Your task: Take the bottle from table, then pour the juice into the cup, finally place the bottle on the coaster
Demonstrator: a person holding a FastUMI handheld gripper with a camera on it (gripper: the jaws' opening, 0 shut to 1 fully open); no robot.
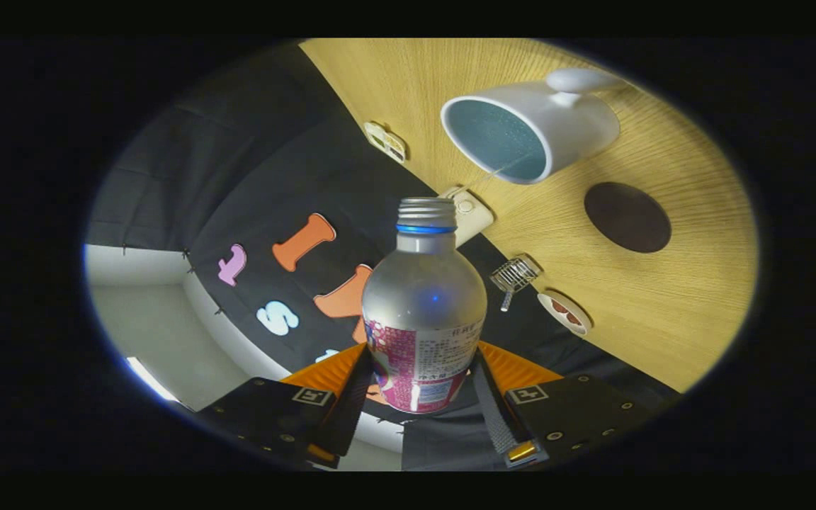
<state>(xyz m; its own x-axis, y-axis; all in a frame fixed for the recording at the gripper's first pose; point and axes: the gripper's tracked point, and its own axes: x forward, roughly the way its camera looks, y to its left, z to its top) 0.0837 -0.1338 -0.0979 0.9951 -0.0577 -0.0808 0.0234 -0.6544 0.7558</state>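
The gripper (418,386) is clamped on the aluminium juice bottle (423,312), both fingers pressing its labelled lower body from either side. The view is rolled hard over, so the bottle is tilted, its long axis running straight ahead along the fingers, its uncapped threaded mouth pointing forward. The white cup (532,127) stands on the wooden surface (663,297) beyond the mouth and off to one side, well apart. The dark round coaster (627,217) lies beside the cup. Pouring, I judge, is the step in hand, and the mouth must first be brought over the cup's rim.

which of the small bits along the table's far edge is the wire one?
The little wire strainer, between the cream box and the white dish. It alone is open mesh. The gripper is shut on the bottle.
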